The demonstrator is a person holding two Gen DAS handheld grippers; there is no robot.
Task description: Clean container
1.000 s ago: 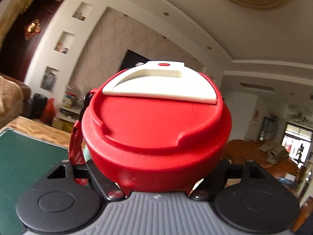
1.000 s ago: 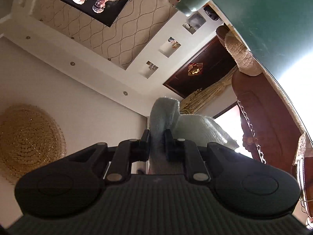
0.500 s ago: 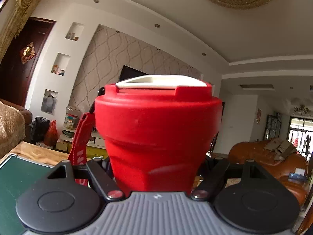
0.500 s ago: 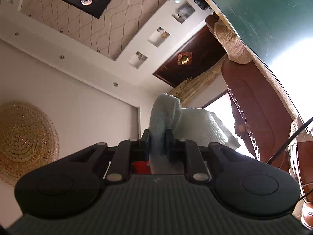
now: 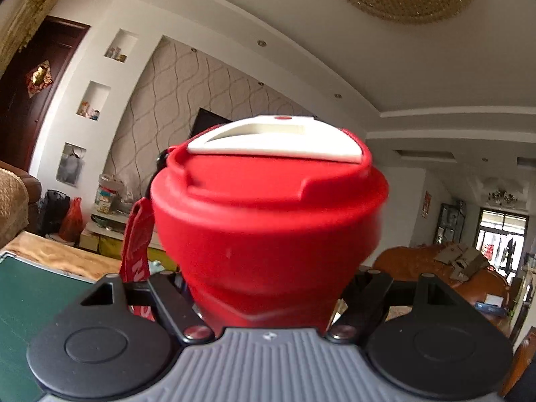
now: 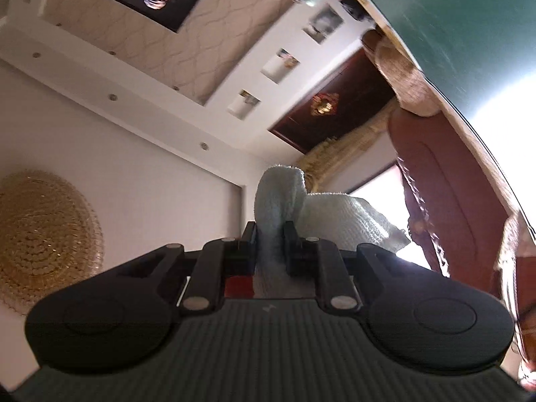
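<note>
Fingers of left gripper (image 5: 268,305) clamp the base of the red container (image 5: 268,227); it stands upright, white lid flap (image 5: 274,139) shut, red strap (image 5: 135,251) hanging on its left, green tabletop (image 5: 30,288) below left.

Right wrist view, inverted: right gripper (image 6: 270,246) fingers narrow, pinching a pale cloth (image 6: 281,197). A red patch low between them may be the container; relation uncertain.

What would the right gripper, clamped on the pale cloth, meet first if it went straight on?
Probably nothing near: beyond the right gripper and its pale blue-white terry cloth, only the distant white wall shows. Depth is unclear.
</note>
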